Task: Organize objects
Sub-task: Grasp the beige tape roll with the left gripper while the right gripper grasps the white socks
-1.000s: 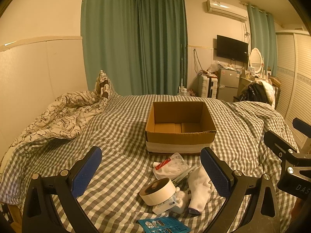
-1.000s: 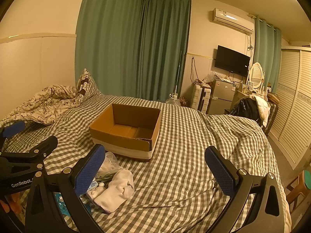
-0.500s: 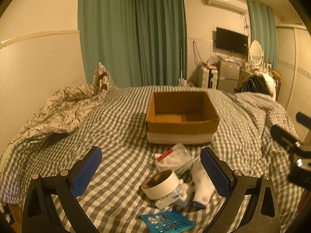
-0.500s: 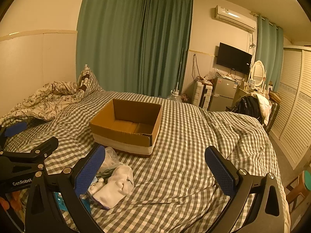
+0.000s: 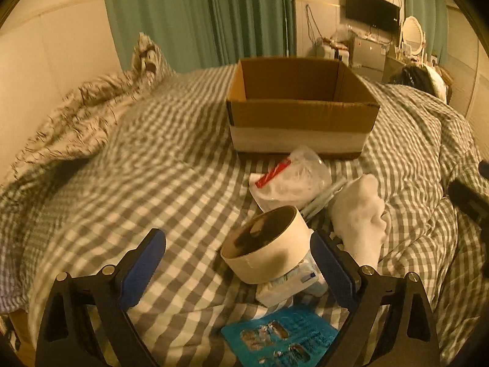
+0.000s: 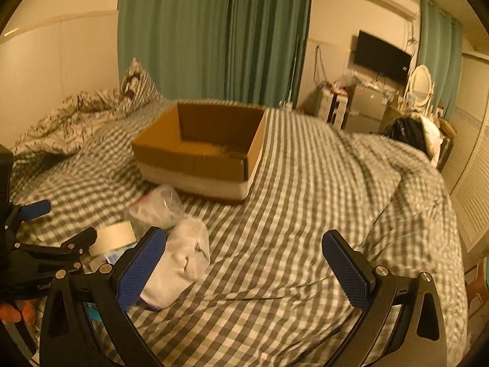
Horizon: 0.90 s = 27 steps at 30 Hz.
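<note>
An open, empty cardboard box [image 5: 301, 113] [image 6: 201, 153] stands on the checked bed. In front of it lie a clear plastic bag with a red strip [image 5: 290, 174] [image 6: 159, 206], a white sock [image 5: 359, 217] [image 6: 180, 260], a roll of white tape [image 5: 269, 241] [image 6: 113, 237], a small white pack [image 5: 290, 284] under the roll and a blue blister card [image 5: 279, 338]. My left gripper [image 5: 238, 267] is open, low over the bed, its right finger beside the tape roll. My right gripper [image 6: 244, 266] is open and empty, its left finger beside the sock.
A rumpled patterned quilt [image 5: 76, 116] lies at the left by the wall. Green curtains hang behind the bed. A TV [image 6: 382, 58], small fridge and mirror stand at the far right. The bed [image 6: 305, 214] stretches to the right of the box.
My left gripper has dropped forward and down toward the tape roll, which now sits between its fingers. My right gripper has moved forward and a little down toward the sock.
</note>
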Each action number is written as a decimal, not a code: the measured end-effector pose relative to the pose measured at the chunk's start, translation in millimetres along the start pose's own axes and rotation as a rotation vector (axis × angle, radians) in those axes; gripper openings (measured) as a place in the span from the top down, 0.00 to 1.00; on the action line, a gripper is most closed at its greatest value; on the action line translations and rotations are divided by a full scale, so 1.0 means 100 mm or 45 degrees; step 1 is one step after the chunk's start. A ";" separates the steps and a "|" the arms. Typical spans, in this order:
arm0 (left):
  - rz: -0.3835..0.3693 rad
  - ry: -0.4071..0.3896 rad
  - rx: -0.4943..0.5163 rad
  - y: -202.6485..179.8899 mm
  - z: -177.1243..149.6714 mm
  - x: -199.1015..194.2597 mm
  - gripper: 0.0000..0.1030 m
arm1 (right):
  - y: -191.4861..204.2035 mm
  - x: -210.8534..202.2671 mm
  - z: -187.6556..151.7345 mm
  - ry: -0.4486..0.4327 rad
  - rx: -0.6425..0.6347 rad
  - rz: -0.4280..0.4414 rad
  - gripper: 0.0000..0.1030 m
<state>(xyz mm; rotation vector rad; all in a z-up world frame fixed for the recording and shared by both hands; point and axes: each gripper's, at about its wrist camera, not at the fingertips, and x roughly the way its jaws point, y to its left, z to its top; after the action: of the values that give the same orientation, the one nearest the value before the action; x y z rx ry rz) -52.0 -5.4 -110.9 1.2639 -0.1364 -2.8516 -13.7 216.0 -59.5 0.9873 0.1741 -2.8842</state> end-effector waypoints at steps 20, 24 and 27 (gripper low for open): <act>-0.229 0.253 0.082 -0.11 -0.10 0.67 0.15 | 0.24 1.08 -0.21 0.329 0.035 0.240 0.19; -0.239 0.258 0.103 -0.15 -0.15 0.72 0.22 | 0.28 1.20 -0.24 0.379 0.078 0.360 0.37; -0.264 0.252 0.059 -0.08 -0.14 0.72 0.29 | 0.32 1.17 -0.25 0.378 0.081 0.424 0.57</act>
<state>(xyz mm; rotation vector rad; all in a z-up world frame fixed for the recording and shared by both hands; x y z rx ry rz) -90.0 -2.5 -173.6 1.6521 -0.0720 -2.8808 -86.4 182.8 -153.7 1.3125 -0.0594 -2.4496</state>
